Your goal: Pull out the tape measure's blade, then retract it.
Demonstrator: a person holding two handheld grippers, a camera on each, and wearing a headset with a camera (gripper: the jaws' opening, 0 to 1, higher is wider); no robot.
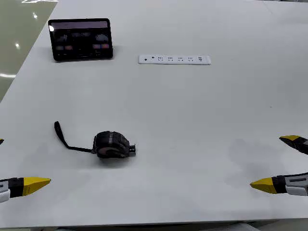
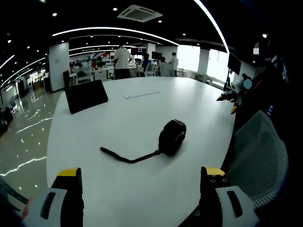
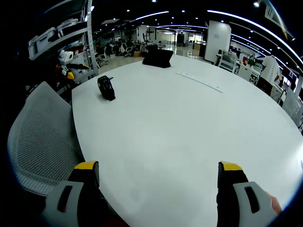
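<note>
A black tape measure (image 1: pixel 113 144) lies on the white table (image 1: pixel 192 110), left of centre, with its blade retracted. Its black wrist strap (image 1: pixel 65 137) trails off to the left. My left gripper (image 1: pixel 19 162) hovers open at the near left edge, a short way from the tape measure (image 2: pixel 172 136), and nothing sits between its yellow-tipped fingers (image 2: pixel 70 172). My right gripper (image 1: pixel 276 161) is open at the near right edge, far from the tape measure (image 3: pixel 106 87), with nothing between its fingers (image 3: pixel 230 166).
A dark tablet (image 1: pixel 81 38) stands propped at the far left of the table. A white power strip (image 1: pixel 174 59) lies at the far centre. A grey mesh chair (image 3: pixel 38 132) stands at the near edge. People stand in the office beyond.
</note>
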